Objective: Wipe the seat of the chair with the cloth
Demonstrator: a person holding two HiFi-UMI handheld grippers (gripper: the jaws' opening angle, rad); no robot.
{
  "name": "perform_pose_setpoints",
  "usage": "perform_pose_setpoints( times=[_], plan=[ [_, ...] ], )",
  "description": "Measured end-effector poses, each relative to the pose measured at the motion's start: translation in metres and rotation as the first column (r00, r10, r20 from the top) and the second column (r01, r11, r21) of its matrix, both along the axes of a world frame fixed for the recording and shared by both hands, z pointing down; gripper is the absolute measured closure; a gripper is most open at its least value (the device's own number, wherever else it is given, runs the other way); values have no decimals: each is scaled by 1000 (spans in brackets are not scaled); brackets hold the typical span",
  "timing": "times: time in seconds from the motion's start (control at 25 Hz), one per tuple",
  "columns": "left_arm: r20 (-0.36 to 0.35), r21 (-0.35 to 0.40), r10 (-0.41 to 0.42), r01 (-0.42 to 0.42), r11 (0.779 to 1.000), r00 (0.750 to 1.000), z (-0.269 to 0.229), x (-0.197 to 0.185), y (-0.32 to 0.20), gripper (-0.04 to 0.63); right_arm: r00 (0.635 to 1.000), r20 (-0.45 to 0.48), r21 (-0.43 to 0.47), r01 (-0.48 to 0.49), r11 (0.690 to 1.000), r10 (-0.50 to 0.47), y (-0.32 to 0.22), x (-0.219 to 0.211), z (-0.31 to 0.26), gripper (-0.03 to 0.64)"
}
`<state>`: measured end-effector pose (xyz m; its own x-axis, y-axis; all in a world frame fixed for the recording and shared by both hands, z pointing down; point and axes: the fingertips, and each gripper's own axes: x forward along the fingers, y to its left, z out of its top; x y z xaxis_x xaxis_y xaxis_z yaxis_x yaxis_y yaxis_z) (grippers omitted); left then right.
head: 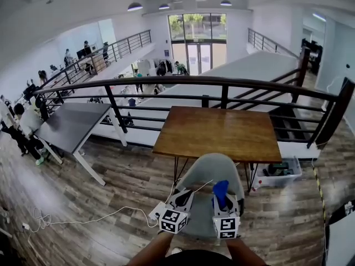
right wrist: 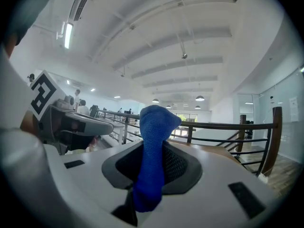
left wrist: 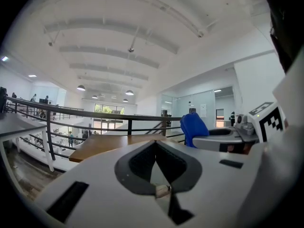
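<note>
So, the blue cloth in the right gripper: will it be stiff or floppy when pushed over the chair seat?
Probably floppy: the cloth bunches into a soft fold where the right gripper pinches it. It looks light, since its free end stands above the jaws. Its knitted texture should likely drag on the chair rather than slide.

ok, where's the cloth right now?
The blue cloth is clamped in the right gripper, sticking up, lower centre-right in the head view, above the grey chair by the wooden table.
</note>
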<state>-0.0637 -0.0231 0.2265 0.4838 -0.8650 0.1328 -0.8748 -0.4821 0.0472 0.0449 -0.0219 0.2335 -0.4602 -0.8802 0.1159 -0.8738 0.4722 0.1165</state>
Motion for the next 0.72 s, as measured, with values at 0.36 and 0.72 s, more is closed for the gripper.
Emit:
perform_pose_setpoints(
  times=[0.36,0.72],
  plan=[
    [19,3,2,-2,1000,1000,1,-4,-4,591,1000,-4,5,12,1000,-12,-6,-14,-5,520],
    [5,16,9,-9,1000,1000,-3,0,-4,591,1000,6,12,21,1000,-21,-10,-19,-9,520]
  ],
)
